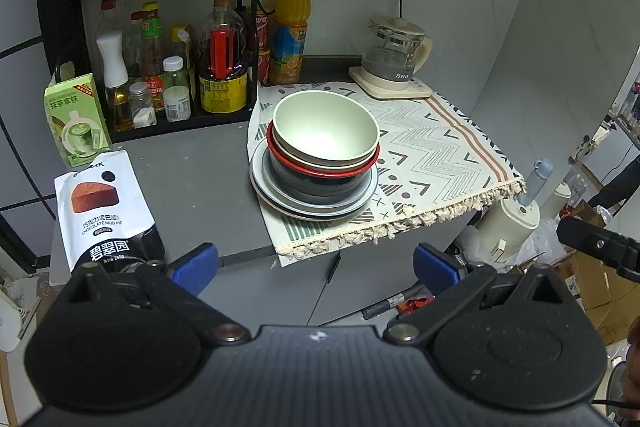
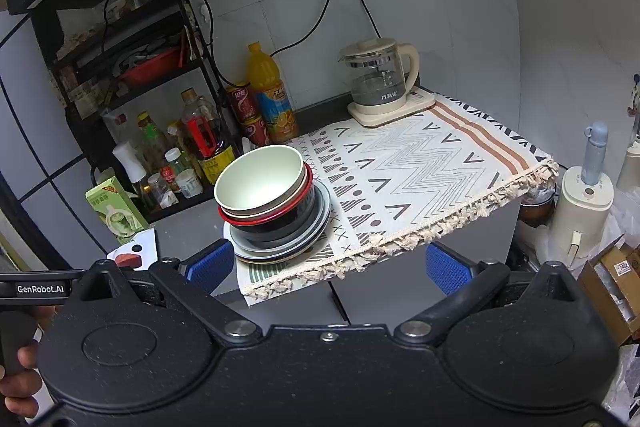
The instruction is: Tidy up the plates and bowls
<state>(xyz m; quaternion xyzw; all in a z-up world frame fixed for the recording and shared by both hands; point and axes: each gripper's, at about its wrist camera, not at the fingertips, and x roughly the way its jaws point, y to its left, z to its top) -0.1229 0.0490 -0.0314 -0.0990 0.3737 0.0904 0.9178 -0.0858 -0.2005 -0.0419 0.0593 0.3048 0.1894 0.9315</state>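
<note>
A stack of dishes stands at the left edge of the patterned cloth (image 1: 440, 147). On top sits a pale green bowl (image 1: 324, 127) (image 2: 258, 181), nested in a cream bowl and a red-rimmed black bowl (image 1: 320, 179) (image 2: 276, 223). Under them lie grey plates (image 1: 316, 207) (image 2: 280, 251). My left gripper (image 1: 316, 267) is open, held back in front of the counter edge, short of the stack. My right gripper (image 2: 330, 267) is open too, below the cloth's fringe, with nothing between its blue pads (image 2: 448, 269).
A black rack (image 1: 160, 47) of bottles stands left of the stack, with an orange juice bottle (image 1: 290, 31) behind. A glass kettle (image 1: 394, 55) sits at the cloth's back. A snack bag (image 1: 104, 211) and a green box (image 1: 76, 119) lie left. Boxes and appliances crowd the floor on the right.
</note>
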